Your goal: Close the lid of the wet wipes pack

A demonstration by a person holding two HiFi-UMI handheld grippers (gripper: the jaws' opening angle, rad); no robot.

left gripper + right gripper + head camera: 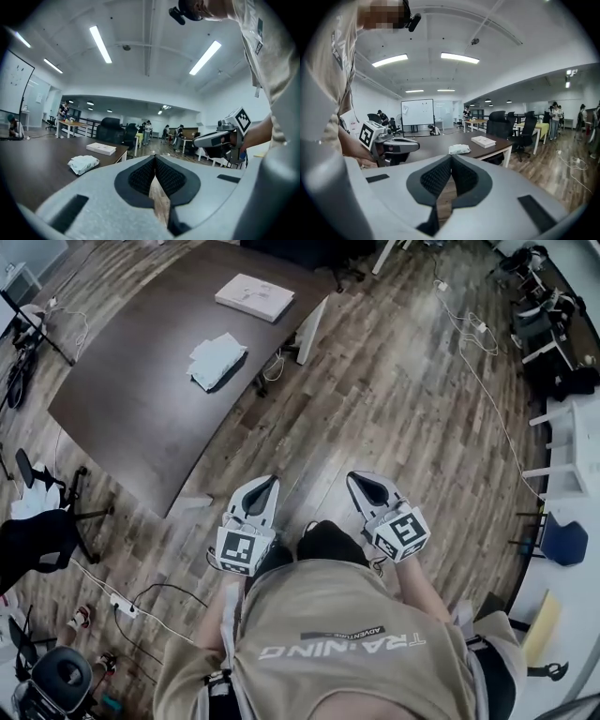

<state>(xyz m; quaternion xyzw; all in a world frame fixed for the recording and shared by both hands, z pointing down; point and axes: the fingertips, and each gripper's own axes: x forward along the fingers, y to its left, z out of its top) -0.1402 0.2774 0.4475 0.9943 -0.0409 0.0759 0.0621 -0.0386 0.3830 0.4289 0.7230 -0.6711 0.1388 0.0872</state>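
Note:
The wet wipes pack (216, 360) is a white, crumpled-looking pouch that lies on the dark brown table (131, 418), far ahead of both grippers. It also shows small in the left gripper view (83, 164) and the right gripper view (459, 149); I cannot tell how its lid stands. My left gripper (273, 480) and right gripper (353, 476) hang side by side over the wooden floor, short of the table. Both point toward it. The left gripper (154, 157) has its tips together with nothing held. My right gripper (451, 157) is likewise shut and empty.
A flat white box (255, 296) lies farther back on the table. A black office chair (42, 531) and a power strip with cables (122, 604) are at the left on the floor. More chairs, desks and people stand beyond the table. White furniture (572, 446) lines the right.

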